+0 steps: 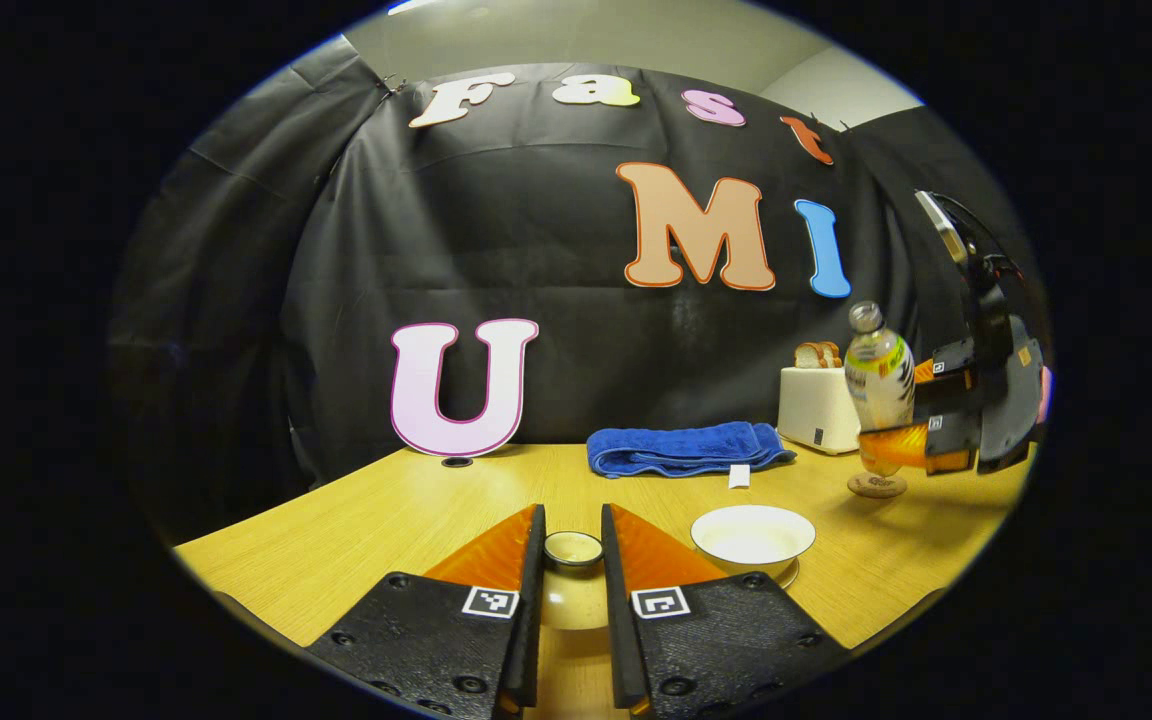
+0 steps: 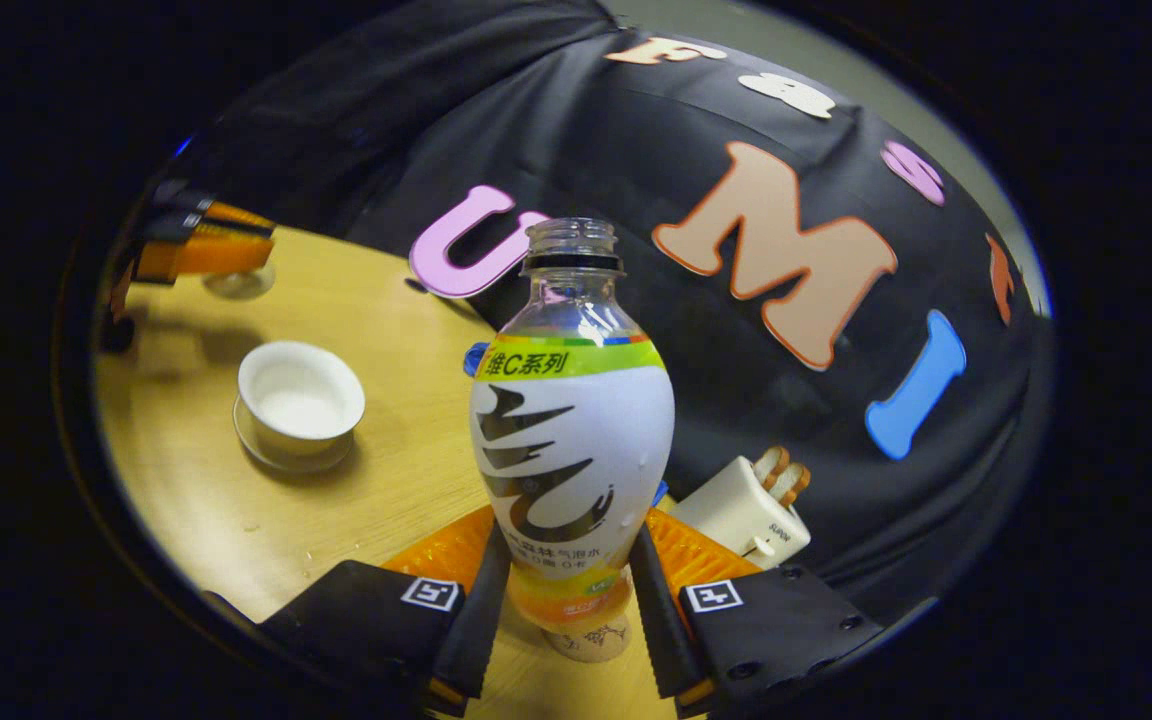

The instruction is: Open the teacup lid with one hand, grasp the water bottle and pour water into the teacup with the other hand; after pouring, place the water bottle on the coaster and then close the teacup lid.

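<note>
My left gripper (image 1: 572, 512) is shut on the teacup lid (image 1: 573, 550), a small pale lid with a round knob, held low over the table's near edge. Just to its right, the white teacup (image 1: 753, 535) stands uncovered on its saucer (image 1: 788, 574). My right gripper (image 2: 568, 532) is shut on the lower body of the uncapped water bottle (image 2: 573, 440), which is upright directly over the round coaster (image 2: 591, 642). I cannot tell whether bottle and coaster touch. In the left gripper view the bottle (image 1: 879, 385) and coaster (image 1: 876, 487) sit at the far right.
A folded blue towel (image 1: 686, 450) lies at the back of the wooden table (image 1: 416, 510). A white toaster (image 1: 816, 410) with bread slices stands right behind the bottle. The booth's black cloth wall closes off the back.
</note>
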